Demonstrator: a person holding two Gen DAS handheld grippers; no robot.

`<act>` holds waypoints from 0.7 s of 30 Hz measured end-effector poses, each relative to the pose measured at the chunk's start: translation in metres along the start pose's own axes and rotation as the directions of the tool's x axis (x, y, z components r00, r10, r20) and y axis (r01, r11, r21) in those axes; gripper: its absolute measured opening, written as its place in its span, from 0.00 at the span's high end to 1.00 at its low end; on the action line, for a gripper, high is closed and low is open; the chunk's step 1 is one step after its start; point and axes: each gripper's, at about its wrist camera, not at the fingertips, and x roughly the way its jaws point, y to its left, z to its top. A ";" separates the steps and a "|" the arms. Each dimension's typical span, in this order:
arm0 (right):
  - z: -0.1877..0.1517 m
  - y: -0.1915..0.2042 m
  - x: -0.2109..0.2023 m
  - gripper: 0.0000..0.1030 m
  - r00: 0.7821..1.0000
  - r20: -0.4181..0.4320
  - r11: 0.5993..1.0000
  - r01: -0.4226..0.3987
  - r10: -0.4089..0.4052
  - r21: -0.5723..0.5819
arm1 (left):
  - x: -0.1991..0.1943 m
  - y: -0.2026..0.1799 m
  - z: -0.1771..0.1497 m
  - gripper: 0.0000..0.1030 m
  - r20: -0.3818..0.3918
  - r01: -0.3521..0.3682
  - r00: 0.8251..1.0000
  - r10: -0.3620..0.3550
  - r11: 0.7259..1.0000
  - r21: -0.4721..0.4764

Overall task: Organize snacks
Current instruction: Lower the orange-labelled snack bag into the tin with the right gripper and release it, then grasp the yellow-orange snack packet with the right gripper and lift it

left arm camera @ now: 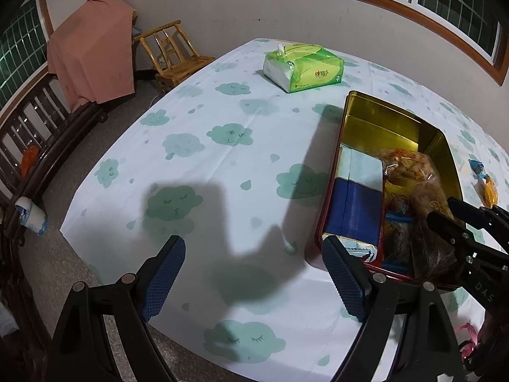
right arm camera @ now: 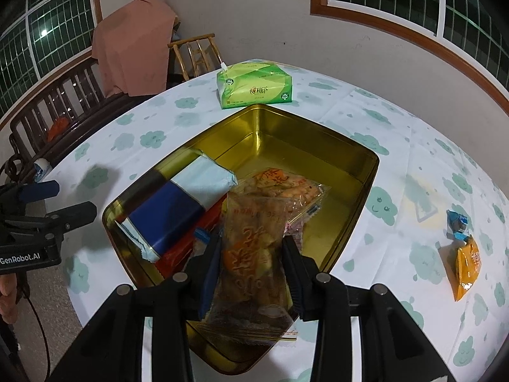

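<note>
One gold tin (right arm camera: 356, 197), four snack packets inside, two packets outside, one tissue pack (right arm camera: 254, 87), two claws

The left hand-held gripper (left arm camera: 254, 273) gapes empty; the right hand-held gripper (right arm camera: 251, 265) is nearly closed.

Both grippers are black plastic frames with silver round screws at the finger hinges. The left gripper (left arm camera: 254, 273) wears dark blue, cross-hatched pads; its body, behind the fingers, bears white "GenRobot.AI" lettering and a thin black cable.
</note>
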 end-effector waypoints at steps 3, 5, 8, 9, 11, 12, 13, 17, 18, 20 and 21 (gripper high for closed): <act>0.000 -0.001 -0.004 0.57 1.000 0.005 1.000 -0.004 0.004 0.005 | 0.000 -0.002 0.000 0.17 0.000 0.003 1.000 -0.003 1.000 0.002; -0.001 -0.004 -0.011 0.54 1.000 0.018 1.000 -0.011 0.010 0.016 | 0.000 -0.004 0.000 0.17 0.001 0.006 1.000 -0.006 1.000 0.005; -0.002 -0.014 -0.024 0.53 0.999 0.042 0.999 -0.014 0.012 0.046 | 0.000 -0.008 0.000 0.17 0.005 0.011 1.000 -0.011 1.000 0.012; -0.003 -0.018 -0.029 0.52 0.999 0.051 0.998 -0.010 0.007 0.058 | -0.001 -0.008 0.000 0.17 0.005 0.012 1.000 -0.012 1.000 0.013; -0.005 -0.031 -0.037 0.49 0.998 0.063 0.996 0.011 -0.016 0.086 | -0.001 -0.010 0.001 0.17 0.006 0.017 1.000 -0.017 1.000 0.013; -0.007 -0.042 -0.041 0.48 0.997 0.067 0.993 0.032 -0.040 0.111 | -0.001 -0.011 0.001 0.17 0.008 0.019 1.000 -0.019 1.000 0.013; -0.009 -0.051 -0.044 0.47 0.996 0.067 0.990 0.050 -0.059 0.130 | -0.001 -0.012 0.002 0.17 0.008 0.022 1.000 -0.022 1.000 0.015; -0.019 -0.108 -0.047 0.47 0.987 0.023 0.953 0.145 -0.157 0.268 | -0.001 -0.015 0.002 0.17 0.011 0.027 1.000 -0.027 0.999 0.023; -0.022 -0.123 -0.047 0.47 0.984 0.011 0.938 0.163 -0.175 0.306 | 0.000 -0.016 0.002 0.17 0.011 0.028 1.000 -0.028 0.999 0.024; -0.027 -0.148 -0.047 0.47 0.978 -0.018 0.907 0.200 -0.208 0.370 | 0.000 -0.016 0.003 0.17 0.010 0.029 1.000 -0.029 0.999 0.022; -0.030 -0.164 -0.048 0.47 0.974 -0.036 0.885 0.218 -0.223 0.412 | 0.000 -0.016 0.003 0.17 0.010 0.029 1.000 -0.030 0.999 0.023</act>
